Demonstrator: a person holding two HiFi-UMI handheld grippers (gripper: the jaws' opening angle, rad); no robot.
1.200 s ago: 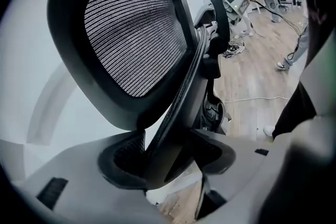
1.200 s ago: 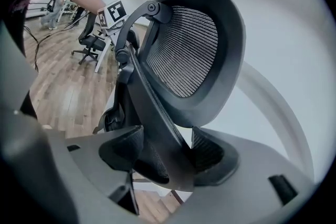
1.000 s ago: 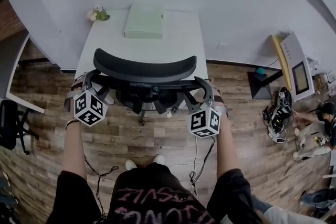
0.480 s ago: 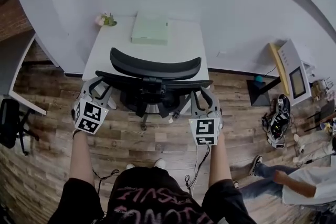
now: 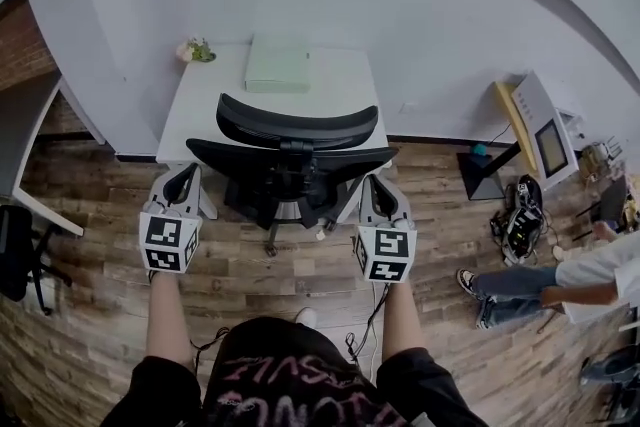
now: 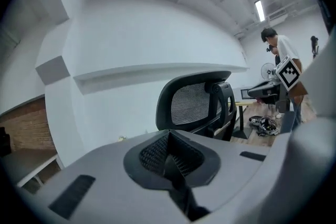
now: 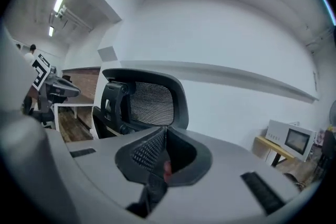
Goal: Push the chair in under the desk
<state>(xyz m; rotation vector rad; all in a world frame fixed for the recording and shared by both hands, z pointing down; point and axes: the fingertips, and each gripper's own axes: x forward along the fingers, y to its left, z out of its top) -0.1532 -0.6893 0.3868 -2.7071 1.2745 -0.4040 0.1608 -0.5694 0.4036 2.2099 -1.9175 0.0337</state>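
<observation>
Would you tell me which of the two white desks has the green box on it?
The desk straight ahead, behind the black chair, holds the green box; the desk at the left edge shows none.

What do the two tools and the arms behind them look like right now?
Left tool and right tool match: light grey moulded bodies, dark ribbed pads, each with a white cube of black square markers at the rear. A thin dark cable trails below the right one. The person wears short black sleeves and a black top with pinkish lettering.

Black mesh chair (image 5: 297,124), white desk (image 5: 195,105), pale green box (image 5: 277,65), brown plank floor (image 5: 100,215)
</observation>
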